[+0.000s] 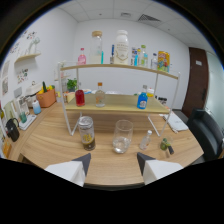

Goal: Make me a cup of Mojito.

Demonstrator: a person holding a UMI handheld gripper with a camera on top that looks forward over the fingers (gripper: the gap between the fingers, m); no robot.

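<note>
My gripper [114, 165] is open, its two white fingers [70, 171] spread wide with nothing between them. Just ahead of them a clear glass [122, 136] stands on the wooden table [50, 145]. A tall can [87, 132] is to the left of the glass. A small clear bottle [145, 140] stands to its right, and a lime piece [164, 145] lies further right. On the lower shelf [120, 106] are a red bottle [80, 97], a clear bottle [100, 95] and a blue bottle [142, 99].
The top shelf [125, 66] carries several bottles and cartons, among them a large white bottle [121, 47]. An orange pot [46, 97] and other items sit at the table's left. A black chair [209, 131] stands to the right, with a dark door [194, 80] behind it.
</note>
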